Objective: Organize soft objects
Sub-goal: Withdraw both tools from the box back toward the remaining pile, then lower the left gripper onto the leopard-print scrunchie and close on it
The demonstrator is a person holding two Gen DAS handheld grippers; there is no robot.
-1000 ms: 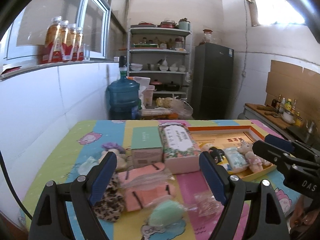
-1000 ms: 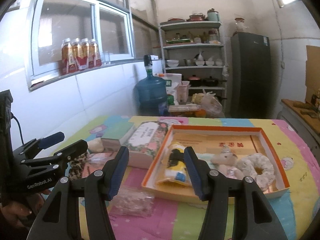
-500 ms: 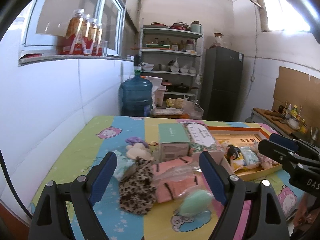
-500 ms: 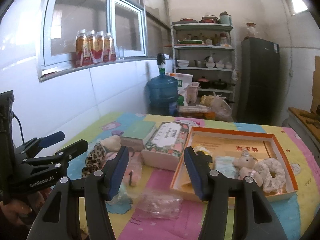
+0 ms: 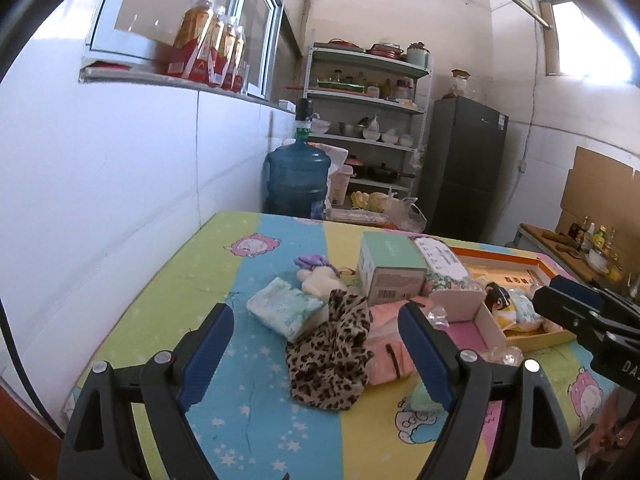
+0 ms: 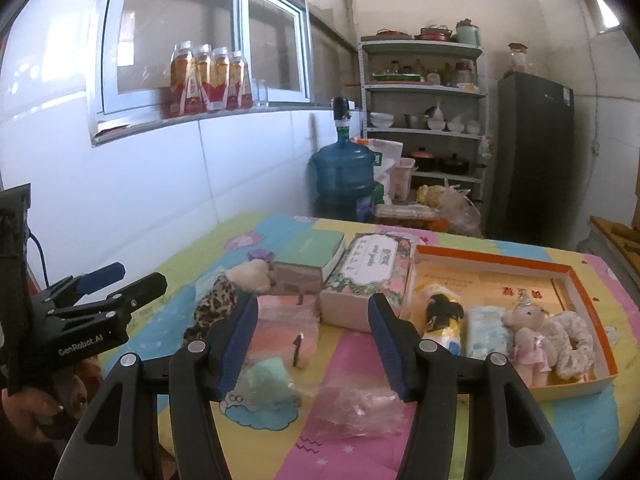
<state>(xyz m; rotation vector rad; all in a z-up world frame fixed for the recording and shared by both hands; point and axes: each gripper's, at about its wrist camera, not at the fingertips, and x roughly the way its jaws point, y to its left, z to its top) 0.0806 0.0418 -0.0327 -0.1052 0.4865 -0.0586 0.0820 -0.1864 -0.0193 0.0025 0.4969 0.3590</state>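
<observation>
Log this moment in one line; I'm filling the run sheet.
left gripper: open, empty, facing leopard cloth | right gripper: open, empty | tray: teddy bear inside

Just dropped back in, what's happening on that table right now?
A person holds two grippers over a table of soft things, and neither holds anything. The left gripper is open, aimed at the leopard-print cloth beside the pink pouch. The right gripper is open too, above a clear plastic bag. The orange tray already holds a doll, a teddy bear and a white scrunchie.
</observation>
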